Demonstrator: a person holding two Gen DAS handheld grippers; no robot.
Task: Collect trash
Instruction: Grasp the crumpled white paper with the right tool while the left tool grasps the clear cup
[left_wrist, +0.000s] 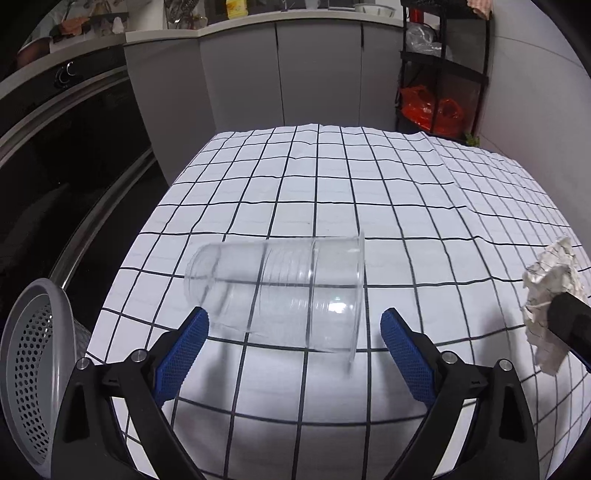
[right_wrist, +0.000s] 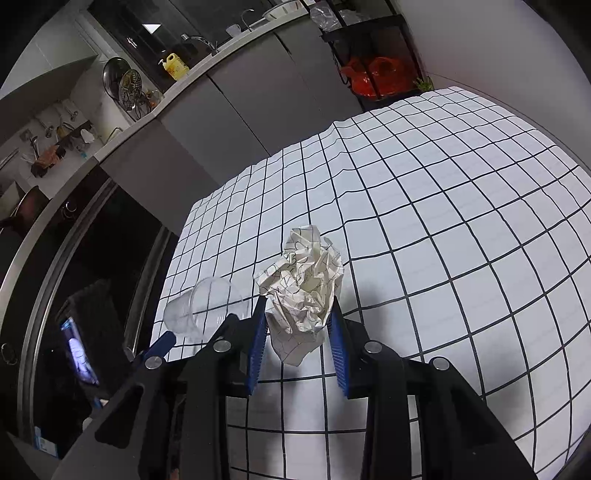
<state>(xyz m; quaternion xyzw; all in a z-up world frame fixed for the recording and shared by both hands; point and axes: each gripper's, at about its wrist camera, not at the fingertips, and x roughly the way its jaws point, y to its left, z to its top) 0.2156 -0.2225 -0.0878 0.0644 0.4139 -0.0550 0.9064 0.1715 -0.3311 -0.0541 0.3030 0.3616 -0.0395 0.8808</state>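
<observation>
Lying on its side on the checked tablecloth (left_wrist: 332, 184), the clear plastic cup (left_wrist: 280, 291) has its rim pointing to the right in the left wrist view and its base to the left. The left claw (left_wrist: 294, 325) is spread wide with its blue pads on either side of the cup's near edge — the pads aren't pressing on it, there's a visible gap on the rim side, so nothing is gripped yet.

Over on the other side, the right claw (right_wrist: 299, 314) is closed in on a crumpled ball of paper (right_wrist: 306, 291), white with thin dark lines on it. Both blue pads squeeze the lower half of the wad, and the upper part bulges out above the fingertips. It looks lifted off the cloth, with a shadow under it. In the left wrist view the same paper ball (left_wrist: 550, 306) shows at the far right edge, well apart from the cup, with a black finger of the right claw in front of it.

A grey perforated basket (left_wrist: 33, 369) sits at the lower left of the left wrist view, beside the counter's edge, tilted so its opening faces the camera. I can't tell whether anything is in it.

Background is a kitchen — grey cabinets (left_wrist: 280, 74), a dark oven front (left_wrist: 62, 177), a black shelf rack holding orange plastic bags (left_wrist: 432, 107), and a yellow bottle (right_wrist: 175, 66) by the sink.
</observation>
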